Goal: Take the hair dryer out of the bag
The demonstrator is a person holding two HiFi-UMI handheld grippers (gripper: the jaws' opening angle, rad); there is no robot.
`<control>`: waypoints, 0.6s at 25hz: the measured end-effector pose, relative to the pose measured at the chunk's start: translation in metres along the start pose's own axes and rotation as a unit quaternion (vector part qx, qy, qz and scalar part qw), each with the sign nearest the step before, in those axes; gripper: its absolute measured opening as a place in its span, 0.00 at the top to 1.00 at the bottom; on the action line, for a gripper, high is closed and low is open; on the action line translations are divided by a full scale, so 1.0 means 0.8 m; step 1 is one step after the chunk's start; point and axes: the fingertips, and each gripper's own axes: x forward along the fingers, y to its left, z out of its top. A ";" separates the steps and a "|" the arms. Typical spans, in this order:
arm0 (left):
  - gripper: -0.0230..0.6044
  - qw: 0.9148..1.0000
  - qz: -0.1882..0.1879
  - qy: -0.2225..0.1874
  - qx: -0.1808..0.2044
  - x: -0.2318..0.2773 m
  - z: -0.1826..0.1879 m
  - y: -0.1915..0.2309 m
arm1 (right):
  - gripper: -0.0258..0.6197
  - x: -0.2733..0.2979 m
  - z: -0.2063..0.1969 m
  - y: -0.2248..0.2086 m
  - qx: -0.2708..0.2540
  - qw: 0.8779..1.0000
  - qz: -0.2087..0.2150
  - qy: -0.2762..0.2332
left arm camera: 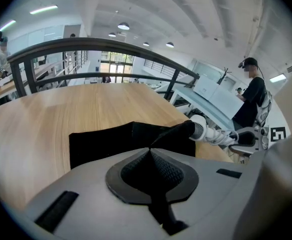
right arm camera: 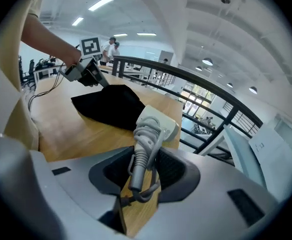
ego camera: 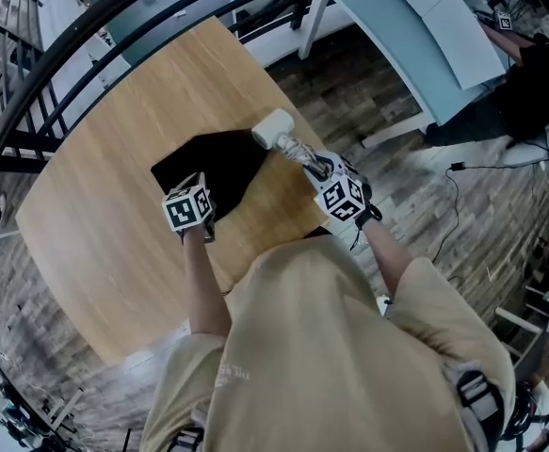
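at the table, left claw pinches bag, right claw grips hair dryer.

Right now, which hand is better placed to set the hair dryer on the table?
Probably right: the right gripper grips the hair dryer by the handle, outside the bag; the left gripper is shut on the bag's edge.

A rounded, light wooden worktop carries the things. A flat black fabric bag lies directly on it, toward the person's side.
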 end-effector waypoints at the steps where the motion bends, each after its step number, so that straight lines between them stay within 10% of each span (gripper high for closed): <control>1: 0.94 1.000 0.000 -0.001 0.001 -0.002 -0.001 0.000 | 0.76 0.004 -0.007 0.007 0.017 1.000 -0.008 0.007; 15: 0.91 0.998 -0.025 -0.047 -0.017 -0.032 -0.008 -0.020 | 0.62 0.036 -0.023 0.056 0.230 0.971 -0.054 0.031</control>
